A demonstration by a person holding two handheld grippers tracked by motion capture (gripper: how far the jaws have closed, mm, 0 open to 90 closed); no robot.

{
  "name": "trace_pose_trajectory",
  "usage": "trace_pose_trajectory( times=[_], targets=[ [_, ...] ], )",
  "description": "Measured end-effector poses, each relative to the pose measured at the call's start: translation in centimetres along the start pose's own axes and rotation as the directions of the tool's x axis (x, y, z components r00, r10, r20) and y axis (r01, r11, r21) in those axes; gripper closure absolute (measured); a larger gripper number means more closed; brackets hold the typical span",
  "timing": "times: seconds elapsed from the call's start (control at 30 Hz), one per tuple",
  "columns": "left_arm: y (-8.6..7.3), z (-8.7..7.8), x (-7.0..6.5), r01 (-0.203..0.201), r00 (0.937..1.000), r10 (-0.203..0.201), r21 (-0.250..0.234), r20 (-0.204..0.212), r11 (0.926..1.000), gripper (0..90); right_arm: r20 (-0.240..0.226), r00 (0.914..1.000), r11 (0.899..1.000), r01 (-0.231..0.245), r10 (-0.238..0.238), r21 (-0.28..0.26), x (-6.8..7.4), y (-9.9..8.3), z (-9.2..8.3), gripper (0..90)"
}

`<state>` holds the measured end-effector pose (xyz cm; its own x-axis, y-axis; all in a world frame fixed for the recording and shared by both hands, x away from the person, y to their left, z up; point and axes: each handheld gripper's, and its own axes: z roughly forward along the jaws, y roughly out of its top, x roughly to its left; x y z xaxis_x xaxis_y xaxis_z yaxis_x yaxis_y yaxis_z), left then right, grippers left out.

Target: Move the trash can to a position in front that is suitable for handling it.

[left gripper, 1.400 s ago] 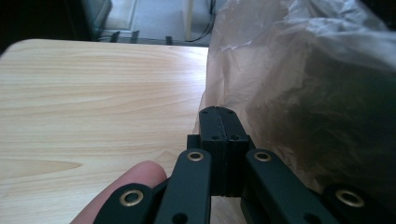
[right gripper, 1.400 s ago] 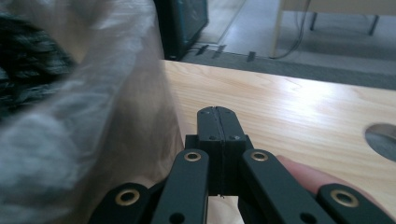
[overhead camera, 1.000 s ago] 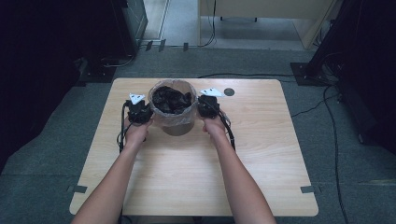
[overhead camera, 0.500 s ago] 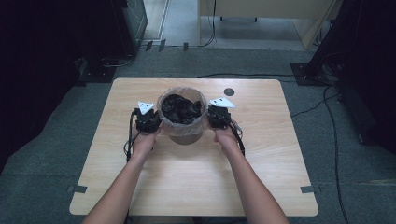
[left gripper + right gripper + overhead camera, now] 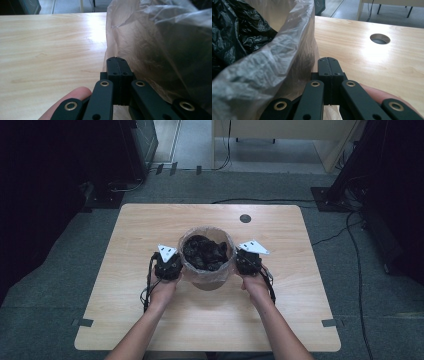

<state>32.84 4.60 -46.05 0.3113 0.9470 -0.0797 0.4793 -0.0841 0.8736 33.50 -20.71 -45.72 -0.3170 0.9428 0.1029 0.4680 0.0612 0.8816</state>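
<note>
A round bin [image 5: 206,276] lined with a translucent plastic bag [image 5: 162,50] stands in the middle of the wooden table [image 5: 125,240]. Crumpled black plastic [image 5: 205,252] lies inside it, and it is at the left in the right gripper view [image 5: 232,30]. My left gripper [image 5: 168,265] sits against the bin's left side and my right gripper [image 5: 248,261] against its right side. In the left gripper view my gripper [image 5: 117,60] is shut, with nothing between the jaws and the bag just to its right. My right gripper [image 5: 329,60] is shut too, beside the bag's rim [image 5: 287,32].
A round cable hole [image 5: 245,218] lies in the table behind the bin, at the right of the right gripper view [image 5: 380,38]. Cables [image 5: 150,287] trail from both grippers along the forearms. Dark equipment stands on the floor to the left and right of the table.
Both hands and the bin between them have slid toward the table's near edge and slightly right. Both grippers stay shut at the bin's sides.
</note>
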Motion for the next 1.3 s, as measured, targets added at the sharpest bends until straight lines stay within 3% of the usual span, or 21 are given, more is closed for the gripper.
trace_pose_trajectory(
  times=[0.2,0.33,0.37,0.43,0.47,0.5,0.53,0.57,0.6,0.67,0.7,0.8,0.93,1.03,1.13,1.17,1.3],
  targets=[
    [-1.1,-1.2,-0.8,0.004,1.0,-0.004,-0.002,0.004,1.0,90.0,0.011,0.9996,1.0,0.026,-0.026,-0.004,0.4,-1.2,-2.1,90.0],
    [-1.5,-1.8,-1.2,0.002,1.0,-0.002,-0.005,0.002,1.0,90.0,0.002,1.0,1.0,0.009,-0.009,0.0,0.4,-1.6,-2.9,90.0],
    [-1.5,-2.0,-1.1,0.019,0.9998,-0.019,-0.007,0.005,0.9998,89.8,-0.015,0.9999,1.0,-0.004,0.004,-0.008,0.2,-1.7,-3.2,90.0],
    [-1.6,-2.1,-1.0,0.021,0.9998,-0.021,-0.011,0.004,0.9997,85.1,-0.021,0.9998,1.0,-0.004,0.003,-0.014,0.1,-1.7,-3.4,90.0],
    [-1.7,-2.3,-0.6,0.029,0.9996,-0.029,-0.015,-0.007,0.9995,72.0,-0.023,0.9994,0.999,-0.025,0.024,-0.033,-0.2,-1.6,-3.8,84.3],
    [-1.7,-2.3,-0.6,0.029,0.9996,-0.029,-0.015,-0.007,0.9995,63.0,-0.023,0.9994,0.999,-0.025,0.024,-0.033,-0.2,-1.6,-3.8,84.3],
    [-1.7,-2.4,-0.4,0.033,0.9992,-0.034,-0.013,-0.022,0.9994,55.2,-0.008,0.9981,0.997,-0.062,0.061,-0.049,-0.8,-1.6,-4.2,68.4],
    [-1.8,-2.5,-0.1,0.034,0.999,-0.035,-0.01,-0.027,0.9994,55.2,-0.008,0.9981,0.997,-0.062,0.061,-0.049,-0.8,-1.6,-4.2,68.4],
    [-1.9,-2.8,0.5,0.048,0.9982,-0.049,-0.007,-0.036,0.9988,45.0,0.001,0.995,0.993,-0.1,0.1,-0.066,-1.8,-1.7,-4.4,64.9],
    [-1.9,-3.0,0.9,0.05,0.9981,-0.05,-0.007,-0.035,0.9987,37.3,-0.006,0.9898,0.987,-0.142,0.142,-0.07,-2.7,-2.0,-4.7,56.5],
    [-2.0,-3.2,1.2,0.053,0.998,-0.053,-0.004,-0.034,0.9986,37.3,-0.006,0.9898,0.987,-0.142,0.142,-0.07,-2.7,-2.0,-4.7,56.5],
    [-2.5,-3.7,2.3,0.056,0.9977,-0.056,0.003,-0.037,0.9984,27.4,0.014,0.9897,0.987,-0.141,0.143,-0.075,-4.0,-2.7,-5.4,43.4],
    [-3.8,-4.2,4.0,0.03,0.9985,-0.028,0.043,-0.048,0.9986,19.7,0.012,0.9879,0.987,-0.154,0.155,-0.054,-5.1,-3.5,-6.0,33.8],
    [-4.4,-4.5,4.7,0.03,0.9978,-0.027,0.057,-0.061,0.9979,19.6,0.001,0.989,0.988,-0.148,0.148,-0.033,-5.5,-4.0,-6.2,29.4],
    [-5.5,-4.7,5.7,0.018,0.9972,-0.011,0.093,-0.074,0.9955,17.8,0.012,0.9934,0.993,-0.114,0.114,0.008,-6.0,-4.9,-6.6,24.7],
    [-6.4,-4.8,6.4,-0.022,0.9967,0.032,0.14,-0.075,0.9899,10.5,0.005,0.9949,0.995,-0.101,0.101,0.025,-6.4,-5.6,-7.0,19.4],
    [-7.4,-5.3,7.5,-0.029,0.9955,0.043,0.169,-0.084,0.9853,10.3,0.009,0.998,0.997,-0.064,0.063,0.034,-7.4,-7.2,-7.8,17.0]
  ],
)
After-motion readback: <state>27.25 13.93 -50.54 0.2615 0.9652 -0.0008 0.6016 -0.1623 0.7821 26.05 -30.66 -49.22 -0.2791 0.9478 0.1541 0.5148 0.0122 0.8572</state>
